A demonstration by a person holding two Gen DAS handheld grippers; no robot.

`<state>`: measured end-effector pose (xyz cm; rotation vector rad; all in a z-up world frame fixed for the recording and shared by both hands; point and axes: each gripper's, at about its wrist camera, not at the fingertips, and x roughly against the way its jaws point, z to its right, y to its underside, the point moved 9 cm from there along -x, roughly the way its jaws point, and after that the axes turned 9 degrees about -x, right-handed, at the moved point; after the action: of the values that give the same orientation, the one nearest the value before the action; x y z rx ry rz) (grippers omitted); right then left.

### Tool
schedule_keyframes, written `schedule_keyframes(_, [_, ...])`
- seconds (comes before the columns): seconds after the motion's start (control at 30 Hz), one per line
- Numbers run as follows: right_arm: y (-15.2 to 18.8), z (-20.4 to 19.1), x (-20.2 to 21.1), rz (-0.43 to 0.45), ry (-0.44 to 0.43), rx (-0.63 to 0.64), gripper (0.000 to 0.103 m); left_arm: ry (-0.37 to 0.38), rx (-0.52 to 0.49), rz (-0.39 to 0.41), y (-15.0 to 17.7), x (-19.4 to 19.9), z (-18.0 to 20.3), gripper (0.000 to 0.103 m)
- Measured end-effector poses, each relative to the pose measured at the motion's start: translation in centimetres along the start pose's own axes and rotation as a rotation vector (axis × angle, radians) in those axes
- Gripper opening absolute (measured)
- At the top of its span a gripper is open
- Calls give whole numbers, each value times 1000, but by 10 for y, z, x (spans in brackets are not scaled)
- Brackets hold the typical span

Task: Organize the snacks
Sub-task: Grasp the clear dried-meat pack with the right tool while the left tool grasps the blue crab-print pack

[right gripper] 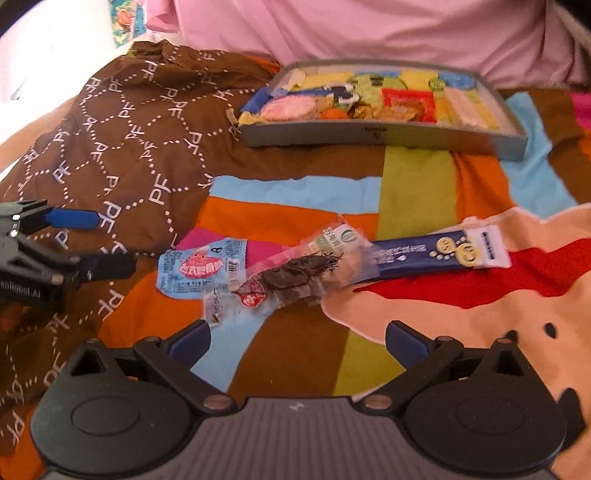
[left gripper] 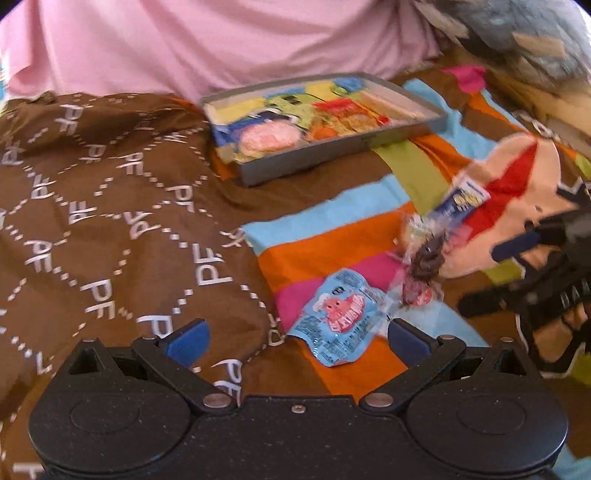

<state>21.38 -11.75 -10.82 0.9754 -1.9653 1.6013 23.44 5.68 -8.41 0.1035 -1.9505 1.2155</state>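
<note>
Three loose snacks lie on the colourful blanket: a light-blue packet with a pink label [left gripper: 338, 317] [right gripper: 201, 267], a clear packet with a dark snack inside [left gripper: 424, 260] [right gripper: 291, 275], and a dark-blue stick pack [left gripper: 461, 201] [right gripper: 439, 251]. A grey tray [left gripper: 437, 120] [right gripper: 369, 134] full of snacks sits further back. My left gripper [left gripper: 297, 341] [right gripper: 107, 242] is open, just short of the light-blue packet. My right gripper [right gripper: 297, 341] [left gripper: 487, 277] is open and empty, short of the clear packet.
A brown cloth printed with "PF" [left gripper: 92, 206] [right gripper: 122, 147] is bunched on the left. A pink pillow [left gripper: 203, 40] [right gripper: 369, 26] lies behind the tray. A grey patterned fabric [left gripper: 517, 33] is at the far right.
</note>
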Motion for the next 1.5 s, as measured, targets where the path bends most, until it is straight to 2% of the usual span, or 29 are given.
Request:
schedule_keyframes(0.4, [-19, 2, -44, -69, -80, -199, 101, 108, -211, -23, -5, -45, 34, 102])
schedule_keyframes(0.47, [-21, 2, -49, -76, -85, -238, 94, 121, -212, -41, -7, -53, 34, 102])
schedule_keyframes(0.7, [-20, 3, -58, -63, -81, -346, 81, 211, -192, -78, -9, -68, 35, 99])
schedule_keyframes(0.8, [-19, 4, -58, -56, -78, -356, 72, 236, -200, -78, -10, -69, 38, 99])
schedule_keyframes(0.9, [-18, 9, -56, -57, -60, -371, 58, 253, -211, -77, -9, -67, 43, 97])
schedule_keyframes(1.07, [-18, 16, -51, -79, -90, -407, 41, 254, -196, -89, -8, -65, 48, 94])
schedule_keyframes(1.2, [-16, 21, -43, -69, -84, -389, 35, 249, -178, -107, -6, -64, 48, 85])
schedule_keyframes(1.37, [-16, 35, -30, -47, -69, -378, 30, 244, -146, -122, -9, -66, 47, 84])
schedule_keyframes(1.5, [-17, 50, -19, -34, -40, -371, 28, 230, -164, -145, -14, -77, 46, 87])
